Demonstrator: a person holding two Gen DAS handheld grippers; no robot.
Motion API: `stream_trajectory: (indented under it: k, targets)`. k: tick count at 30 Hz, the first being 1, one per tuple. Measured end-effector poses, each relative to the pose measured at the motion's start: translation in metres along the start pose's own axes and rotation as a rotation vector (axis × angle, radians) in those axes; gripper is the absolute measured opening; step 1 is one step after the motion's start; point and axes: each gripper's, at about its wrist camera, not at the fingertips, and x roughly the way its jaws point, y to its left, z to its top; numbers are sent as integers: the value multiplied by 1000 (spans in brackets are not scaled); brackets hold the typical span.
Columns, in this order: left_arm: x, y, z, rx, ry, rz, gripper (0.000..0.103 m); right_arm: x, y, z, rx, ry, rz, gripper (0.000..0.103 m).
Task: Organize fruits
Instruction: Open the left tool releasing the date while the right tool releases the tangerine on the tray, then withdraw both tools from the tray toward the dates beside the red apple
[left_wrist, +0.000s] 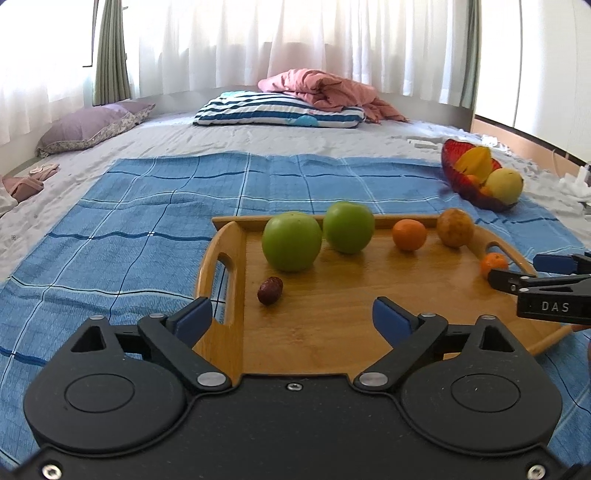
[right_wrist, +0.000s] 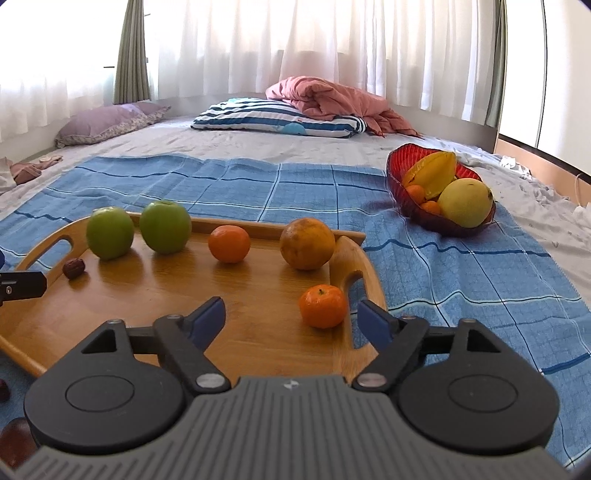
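Black two-finger left tool (left_wrist: 291, 319), blue pads: jaws spread wide, nothing between them, poised over the near left part of the tray. Black right tool (right_wrist: 290, 319), grey ribbed housing, blue pads: likewise wide apart and empty, over the tray's right end.

Rectangular bamboo tray (left_wrist: 332, 332) with cut-out handles, on a blue checked cloth (left_wrist: 129, 221) spread over the bed. Contents, near to far:
- small orange mandarin (right_wrist: 322, 305), green stem scar up, just beyond the right tool, close to the right handle;
- small wrinkled dark-red date (left_wrist: 270, 290), just ahead of the left tool, near the left handle;
- two glossy green apples (left_wrist: 291, 242) (left_wrist: 349, 227), touching or nearly so, at the far rim;
- round orange tangerine (right_wrist: 229, 243), mid far rim;
- larger dull, mottled orange (right_wrist: 306, 243), far right corner.

Red ribbed glass bowl (right_wrist: 439, 218), well apart on the cloth to the right, holding a yellow starfruit, a pale yellow pear-like fruit and small oranges.

Handling, as judged: the mandarin looks the likeliest right-tool pick. Centre the pads on its widest girth, close gently since the skin is soft, and lift clear of the handle. The round, smooth fruits may roll if nudged.
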Motion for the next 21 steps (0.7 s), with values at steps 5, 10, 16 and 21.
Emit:
stream_trajectory:
  k: [5, 10, 16, 21]
  targets:
    - [-16, -2, -9, 20, -20, -5, 96, -13, 3, -7, -8, -21, 7, 90]
    - [-28, -1, -18, 16, -31, -24, 98, -25, 5, -15, -16, -36, 15, 91]
    - [-40, 1, -30, 22, -25, -36, 99, -38, 5, -23, -2, -56, 22, 92]
    - [-48, 3, -40, 12, -24, -45, 100, -48, 6, -30, -4, -71, 24, 94]
